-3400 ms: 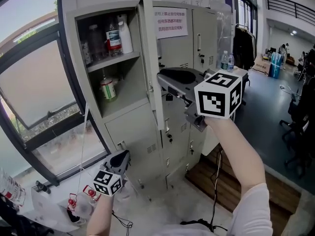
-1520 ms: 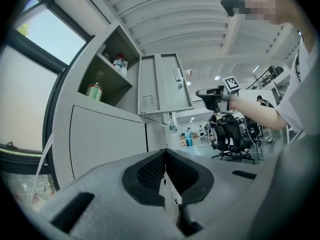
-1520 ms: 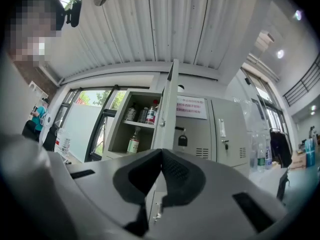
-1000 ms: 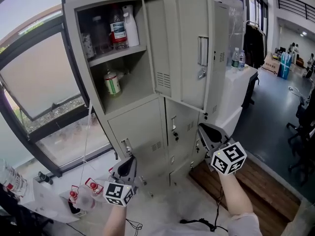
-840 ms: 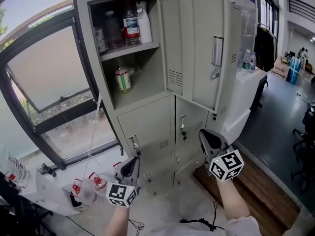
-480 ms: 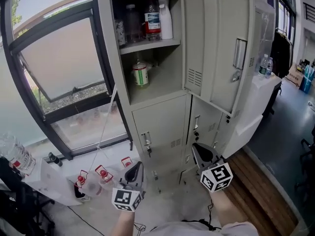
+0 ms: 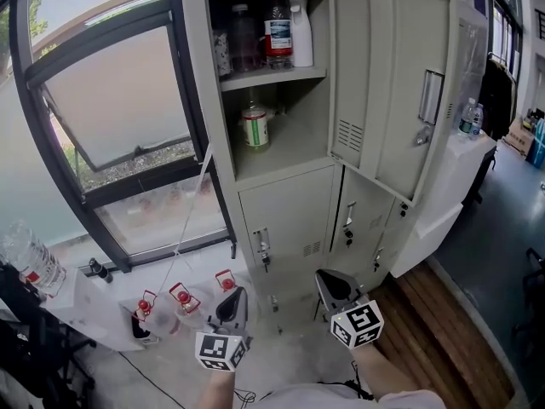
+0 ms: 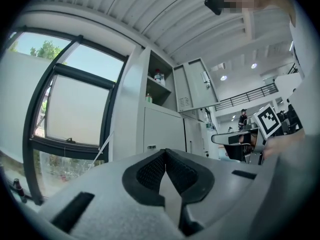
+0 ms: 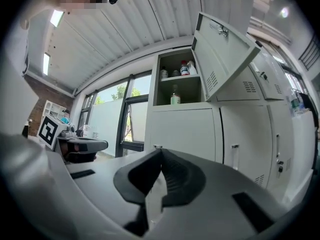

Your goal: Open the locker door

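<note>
Now the locker door [image 7: 387, 83] hangs swung wide off the locker's [image 7: 202, 143] top compartment. A few seconds ago it stood only partly open, with the right gripper [image 7: 330, 286] raised at its edge. That gripper has since dropped low in front of the locker's base, well clear of the door, so the opening looks done. Bottles [image 7: 277, 31] and a can [image 7: 255, 128] show on the locker's shelves. Both the right and left gripper [image 7: 234, 303] have their jaws pressed together, holding and touching nothing.
</note>
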`<state>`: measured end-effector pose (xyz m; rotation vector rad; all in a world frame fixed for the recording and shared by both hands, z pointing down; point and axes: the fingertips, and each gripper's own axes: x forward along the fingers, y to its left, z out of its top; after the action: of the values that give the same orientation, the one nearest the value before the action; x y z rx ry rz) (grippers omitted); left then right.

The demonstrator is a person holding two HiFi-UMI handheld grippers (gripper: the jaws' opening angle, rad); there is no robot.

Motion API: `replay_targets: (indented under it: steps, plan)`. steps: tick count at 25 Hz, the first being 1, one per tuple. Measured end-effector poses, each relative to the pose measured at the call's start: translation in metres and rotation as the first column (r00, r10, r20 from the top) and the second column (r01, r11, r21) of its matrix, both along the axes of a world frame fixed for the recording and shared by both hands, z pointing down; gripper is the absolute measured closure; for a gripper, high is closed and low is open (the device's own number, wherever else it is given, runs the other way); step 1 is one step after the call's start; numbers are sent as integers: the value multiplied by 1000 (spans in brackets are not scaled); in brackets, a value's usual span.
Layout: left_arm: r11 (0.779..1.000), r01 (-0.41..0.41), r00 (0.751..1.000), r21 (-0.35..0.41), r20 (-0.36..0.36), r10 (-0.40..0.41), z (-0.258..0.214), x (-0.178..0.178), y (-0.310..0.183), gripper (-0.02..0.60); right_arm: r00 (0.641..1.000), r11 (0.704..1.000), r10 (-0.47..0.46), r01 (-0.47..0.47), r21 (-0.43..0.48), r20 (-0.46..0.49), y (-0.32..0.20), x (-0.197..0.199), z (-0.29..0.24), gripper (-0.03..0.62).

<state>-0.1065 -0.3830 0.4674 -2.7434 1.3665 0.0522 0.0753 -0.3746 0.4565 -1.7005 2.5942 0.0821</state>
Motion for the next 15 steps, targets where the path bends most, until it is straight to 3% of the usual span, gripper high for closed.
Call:
replay_targets:
  steps: [15]
  plan:
    - [1000, 3, 1000, -18, -11, -3, 6, -2, -3, 574, 1000, 1000, 0, 0, -13, 18, -3, -10, 10, 582]
